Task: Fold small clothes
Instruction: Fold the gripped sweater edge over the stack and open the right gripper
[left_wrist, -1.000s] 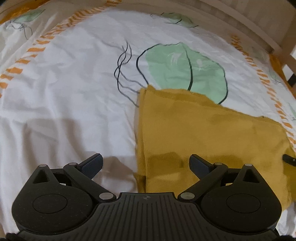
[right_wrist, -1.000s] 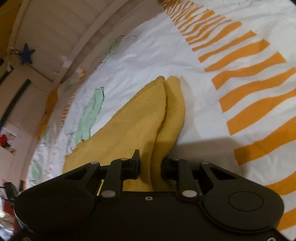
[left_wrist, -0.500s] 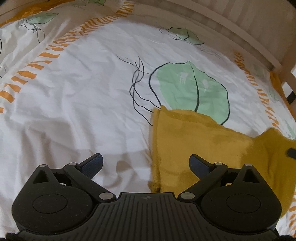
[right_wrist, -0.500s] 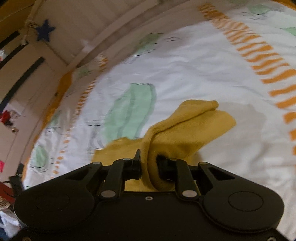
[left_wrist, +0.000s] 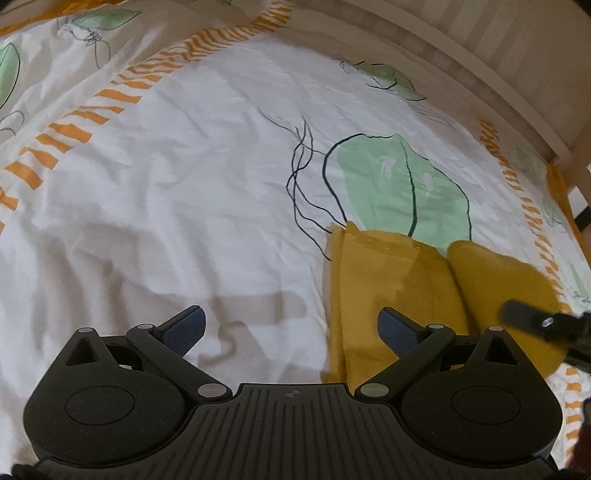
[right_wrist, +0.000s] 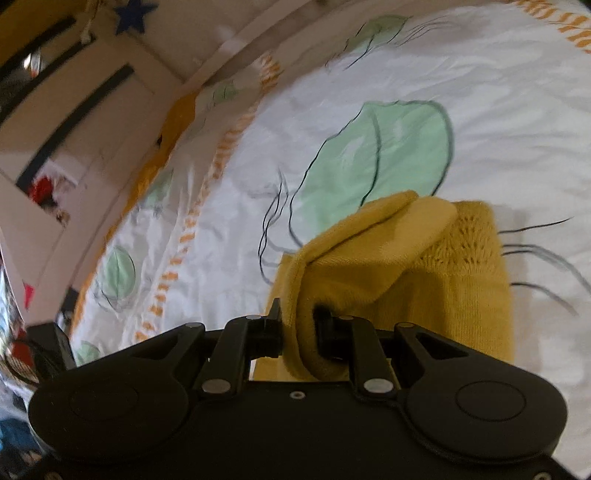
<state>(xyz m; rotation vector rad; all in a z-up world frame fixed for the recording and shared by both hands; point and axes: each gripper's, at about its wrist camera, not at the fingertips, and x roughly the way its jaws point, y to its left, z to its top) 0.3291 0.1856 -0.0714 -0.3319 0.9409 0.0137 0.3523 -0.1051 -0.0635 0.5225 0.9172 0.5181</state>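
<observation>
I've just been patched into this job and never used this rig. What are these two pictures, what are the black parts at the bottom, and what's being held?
Each picture comes from a camera on a hand-held gripper that a person carries, looking along its two fingers. The black parts are those tools. In the left view, the left hand-held gripper stands open and empty above a patterned bedsheet. In the right view, the right hand-held gripper is clamped on a fold of a mustard-yellow knit garment, lifting that part over the rest.
</observation>
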